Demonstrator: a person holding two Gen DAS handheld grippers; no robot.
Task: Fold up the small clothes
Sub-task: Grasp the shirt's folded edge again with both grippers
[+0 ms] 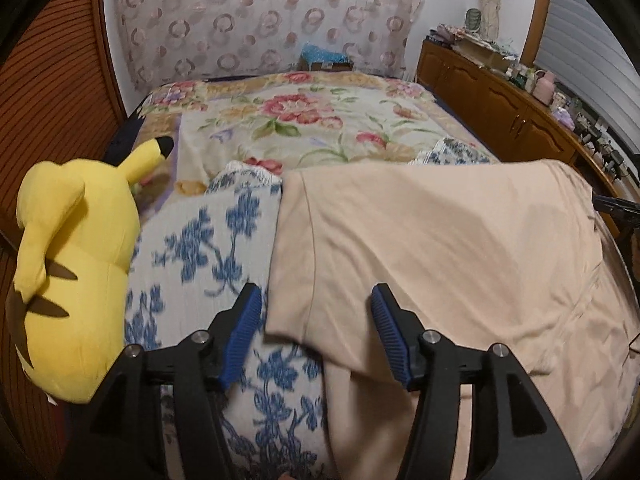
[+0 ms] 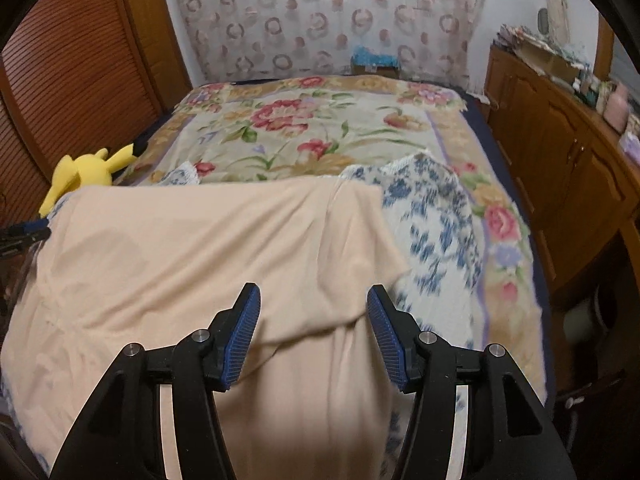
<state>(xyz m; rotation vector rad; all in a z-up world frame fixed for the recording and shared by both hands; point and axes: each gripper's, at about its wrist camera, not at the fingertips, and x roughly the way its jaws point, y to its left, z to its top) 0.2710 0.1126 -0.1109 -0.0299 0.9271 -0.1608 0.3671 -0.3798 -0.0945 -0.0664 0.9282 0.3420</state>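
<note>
The left gripper (image 1: 316, 300) points forward and downward, its jaws standing apart; its blue pads (image 1: 244, 332) press on nothing; the right gripper (image 2: 314, 300) tilts down the same way, jaws likewise parted, its pads (image 2: 386, 336) clear of any grip.

No writing, label, brand, number or sign can be read in either wrist view; any print on distant items is too small and blurred.
</note>
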